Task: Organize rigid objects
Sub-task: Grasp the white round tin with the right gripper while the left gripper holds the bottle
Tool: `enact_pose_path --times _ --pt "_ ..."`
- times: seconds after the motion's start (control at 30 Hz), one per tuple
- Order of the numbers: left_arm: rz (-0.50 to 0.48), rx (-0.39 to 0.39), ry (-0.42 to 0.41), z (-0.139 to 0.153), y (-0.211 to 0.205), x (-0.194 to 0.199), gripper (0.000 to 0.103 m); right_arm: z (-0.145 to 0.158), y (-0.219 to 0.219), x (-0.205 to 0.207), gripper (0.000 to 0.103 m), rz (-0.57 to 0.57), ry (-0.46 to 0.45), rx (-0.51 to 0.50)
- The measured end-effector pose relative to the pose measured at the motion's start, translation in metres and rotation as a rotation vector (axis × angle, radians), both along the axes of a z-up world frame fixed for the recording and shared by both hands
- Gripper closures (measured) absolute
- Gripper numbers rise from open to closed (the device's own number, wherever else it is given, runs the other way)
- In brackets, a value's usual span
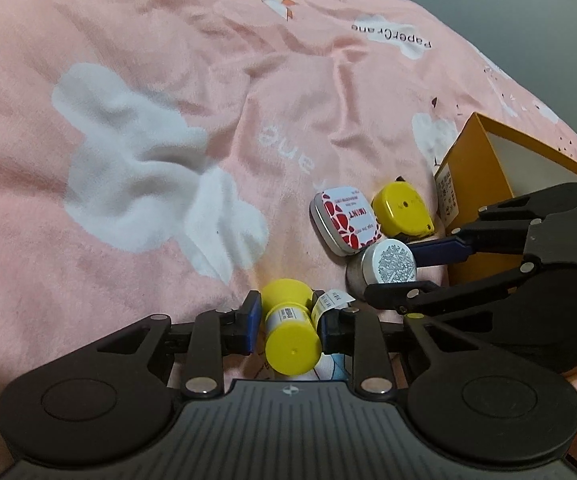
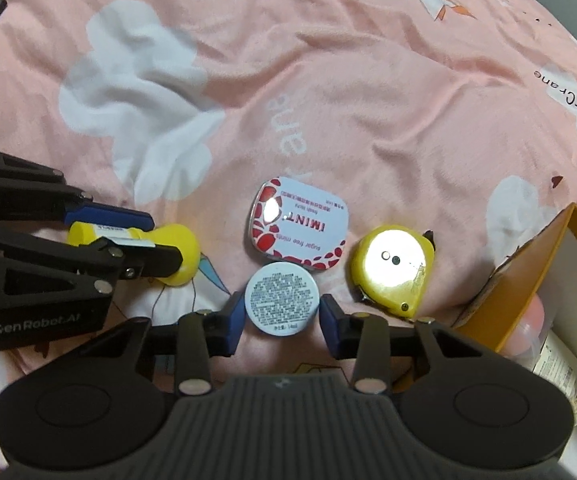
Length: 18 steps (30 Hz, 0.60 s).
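A yellow bottle (image 1: 290, 326) is being gripped across its labelled waist by the left gripper (image 1: 288, 322), both blue pads being pressed against its sides; it is lying on the pink blanket (image 1: 128, 60) with one yellow end turned toward the camera, and it is probably being held there because the waist is narrower than either end. A small round tin (image 2: 281, 298) is being straddled by the right gripper (image 2: 282, 312): in its own view the pads are standing just beside the tin's rim with slim gaps visible on both sides, so no grip is being made yet, and the jaws are judged to be set for a closing on it. The tin's pale lid is being shown covered in fine print too small to be read. Just beyond it, a flat mint tin (image 2: 298, 226) is lying face up, with "IMINT" and "sugar free mints" being read on its red and white lid. A yellow tape measure (image 2: 392, 266) is resting beside it, near the orange box (image 2: 528, 272), which is standing open at the right and is presumably being used as the place where the items are being gathered. "PaperCrane" is being read on the blanket. On the left gripper's body "GenRobot.AI" is printed
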<state>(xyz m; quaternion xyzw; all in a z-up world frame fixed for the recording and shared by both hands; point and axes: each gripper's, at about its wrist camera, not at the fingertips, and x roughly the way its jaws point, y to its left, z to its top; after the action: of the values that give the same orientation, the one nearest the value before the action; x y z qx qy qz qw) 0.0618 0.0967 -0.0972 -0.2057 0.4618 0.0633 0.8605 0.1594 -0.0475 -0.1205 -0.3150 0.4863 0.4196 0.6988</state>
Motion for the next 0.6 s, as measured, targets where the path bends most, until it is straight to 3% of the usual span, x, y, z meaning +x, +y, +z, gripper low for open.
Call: enact_pose_path --times 0.27,0.3,0.33,0.37,0.5,0.6 --pt "0.004 0.028 -0.06 0.016 -0.004 -0.007 0.074 0.032 -0.022 -0.019 0.064 -0.071 -0.083 0.099" --pt "0.002 0.026 -0.068 0.019 -0.004 -0.008 0.079 0.038 -0.027 -0.021 0.064 -0.089 -0.09 0.121" --pt "-0.003 0.026 -0.078 0.022 -0.005 -0.009 0.099 0.044 -0.032 -0.022 0.064 -0.109 -0.097 0.14" --pt "-0.014 0.025 -0.091 0.026 -0.007 -0.009 0.103 0.048 -0.036 -0.024 0.064 -0.127 -0.103 0.156" --pt "-0.037 0.051 -0.108 0.034 -0.014 -0.009 0.103 0.069 -0.055 -0.028 0.064 -0.204 -0.126 0.226" --pt "-0.046 0.028 -0.088 0.037 -0.011 -0.01 0.103 0.081 -0.065 -0.033 0.064 -0.231 -0.147 0.253"
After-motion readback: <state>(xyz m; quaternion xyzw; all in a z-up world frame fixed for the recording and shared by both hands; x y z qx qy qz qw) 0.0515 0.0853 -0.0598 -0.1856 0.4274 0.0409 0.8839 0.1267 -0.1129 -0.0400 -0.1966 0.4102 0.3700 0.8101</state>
